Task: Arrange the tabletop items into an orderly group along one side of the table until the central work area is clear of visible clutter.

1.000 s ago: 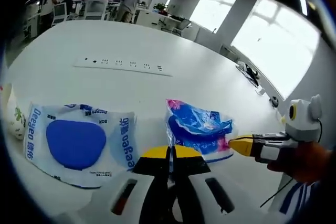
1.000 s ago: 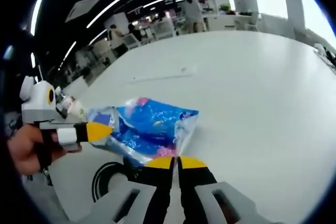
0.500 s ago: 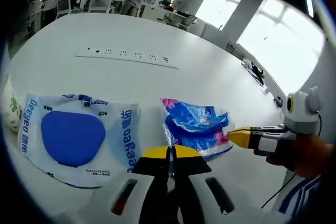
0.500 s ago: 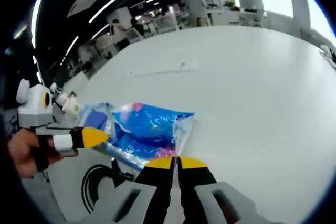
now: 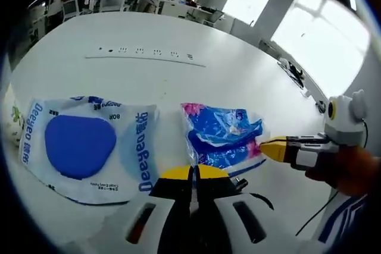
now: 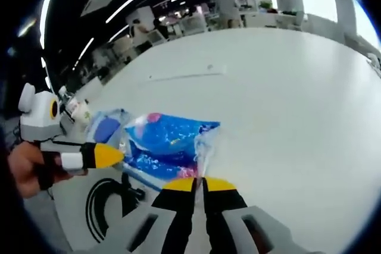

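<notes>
The work surface was a large white table in an open-plan office, with ceiling light strips, bright windows at the upper right of the left gripper view, and desks, chairs and standing people at the far end. A flush strip of power sockets crossed the tabletop in the upper centre of that view. In the lower left lay a flat white and blue pack bearing a large blue oval and the word "Deeyeo"; its smaller print was too small to read. Beside it, centre right and apart from it, lay a crumpled blue and pink bag, whose printing could not be made out. At the far left edge a pale item with green marking was cut off by the frame. The left gripper had its yellow-tipped jaws pressed together with nothing between them, just short of the bag. In the right gripper view, the right gripper had its jaws closed on the near edge of the blue and pink bag. A black cable coil lay at the lower left, partly hidden by the gripper body.
</notes>
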Demonstrator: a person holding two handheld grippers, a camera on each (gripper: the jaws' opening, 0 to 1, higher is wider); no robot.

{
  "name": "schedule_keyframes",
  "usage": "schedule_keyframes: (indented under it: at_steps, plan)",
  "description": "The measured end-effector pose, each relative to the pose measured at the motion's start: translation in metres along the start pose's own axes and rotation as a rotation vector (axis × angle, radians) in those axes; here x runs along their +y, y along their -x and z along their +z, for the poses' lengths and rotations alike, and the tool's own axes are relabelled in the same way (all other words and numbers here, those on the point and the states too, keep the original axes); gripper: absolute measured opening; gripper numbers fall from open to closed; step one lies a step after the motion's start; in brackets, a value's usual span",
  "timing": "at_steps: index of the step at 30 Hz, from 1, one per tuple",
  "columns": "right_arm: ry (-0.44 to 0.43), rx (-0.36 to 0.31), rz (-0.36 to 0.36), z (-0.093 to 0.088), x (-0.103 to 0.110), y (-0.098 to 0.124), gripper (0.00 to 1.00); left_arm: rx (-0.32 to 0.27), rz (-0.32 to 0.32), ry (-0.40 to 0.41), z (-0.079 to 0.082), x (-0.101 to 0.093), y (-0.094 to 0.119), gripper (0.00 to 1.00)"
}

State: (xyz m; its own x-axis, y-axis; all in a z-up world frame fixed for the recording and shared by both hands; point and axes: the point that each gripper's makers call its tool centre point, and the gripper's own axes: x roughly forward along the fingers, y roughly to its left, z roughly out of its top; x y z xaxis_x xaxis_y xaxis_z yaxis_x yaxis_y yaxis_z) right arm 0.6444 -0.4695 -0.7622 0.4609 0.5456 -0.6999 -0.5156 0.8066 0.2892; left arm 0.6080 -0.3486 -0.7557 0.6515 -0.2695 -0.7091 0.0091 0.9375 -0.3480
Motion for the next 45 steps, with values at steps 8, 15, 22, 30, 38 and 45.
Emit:
schedule_keyframes:
  at_steps: [8, 15, 22, 30, 38, 45]
  plan:
    - [-0.001, 0.008, -0.006, -0.001, 0.001, 0.001, 0.05, 0.004, 0.009, 0.008, -0.001, 0.0, 0.005, 0.0]
    - [-0.006, -0.004, -0.016, 0.005, 0.001, 0.006, 0.09, -0.028, -0.005, 0.011, 0.008, -0.004, 0.017, 0.06]
    - [0.007, -0.013, -0.017, 0.011, 0.005, 0.009, 0.09, -0.053, -0.004, 0.019, 0.013, 0.0, 0.031, 0.05]
    - [0.024, -0.017, -0.024, 0.013, 0.008, 0.014, 0.1, -0.066, 0.005, 0.024, 0.006, 0.01, 0.048, 0.05]
    - [0.028, -0.02, -0.037, 0.008, 0.007, 0.023, 0.11, -0.057, 0.012, 0.031, -0.012, 0.02, 0.062, 0.04]
    - [0.019, -0.025, -0.048, 0.002, 0.005, 0.033, 0.12, -0.047, 0.03, 0.041, -0.029, 0.032, 0.075, 0.04]
